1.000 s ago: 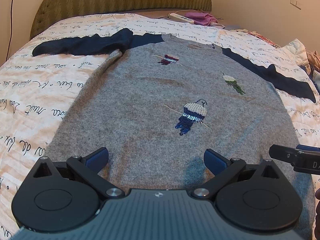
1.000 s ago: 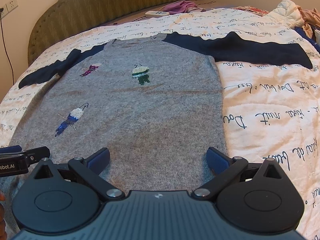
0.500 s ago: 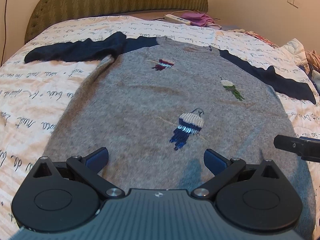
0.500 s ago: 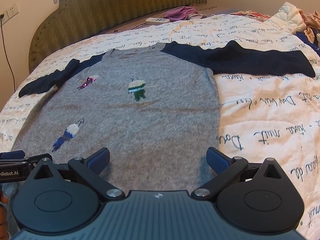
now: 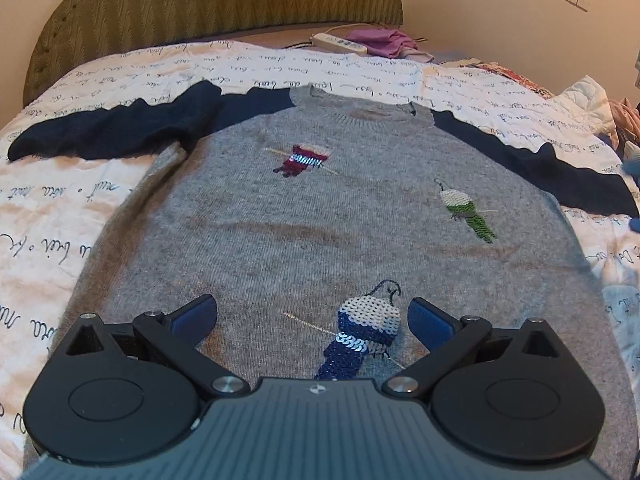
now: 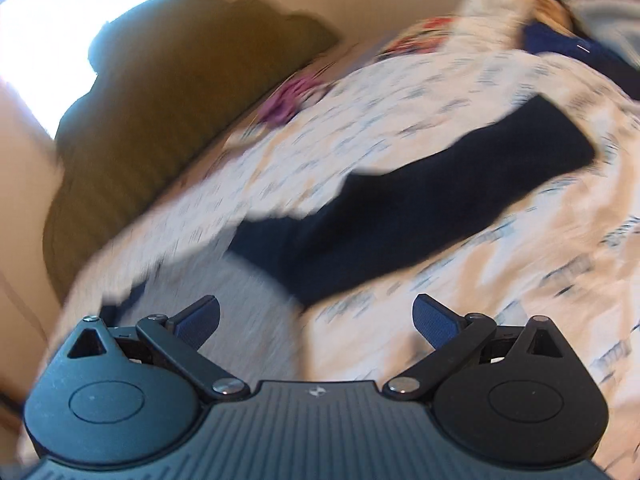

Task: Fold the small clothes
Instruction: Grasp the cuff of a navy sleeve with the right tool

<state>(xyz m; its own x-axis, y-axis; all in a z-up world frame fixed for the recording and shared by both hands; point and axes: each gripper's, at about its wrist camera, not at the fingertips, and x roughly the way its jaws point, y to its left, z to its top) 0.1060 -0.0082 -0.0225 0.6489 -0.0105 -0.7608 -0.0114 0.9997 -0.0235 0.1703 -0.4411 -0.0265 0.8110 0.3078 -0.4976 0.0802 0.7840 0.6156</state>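
Grey knit sweater (image 5: 304,240) lying flat, face up, on the script-print bedspread (image 5: 60,208), collar toward the olive headboard (image 5: 208,4). Looking soft, limp and light, likely draping and stretching wherever lifted; knit probably giving good friction against the pads. Carrying three sequinned bird patches, the blue one (image 5: 360,336) sitting between the left fingers; probably stiffer and snag-prone, so best avoiding as a grip point. Navy sleeves spreading outward: left sleeve (image 5: 112,128) slightly bunched near the shoulder, right sleeve (image 6: 420,216) lying straight on the bedspread in the heavily blurred right wrist view. Judging the cuff or the shoulder seam as the sensible place for pinching, taking a single layer of fabric at the edge.

Left gripper (image 5: 312,316) hovering low over the lower body of the sweater, fingers spread wide, grasping nothing. Right gripper (image 6: 316,316) also spread wide and empty, pointing toward the right sleeve.

Beyond the sweater: white power strip (image 5: 340,42) and pink cloth (image 5: 380,40) near the headboard.
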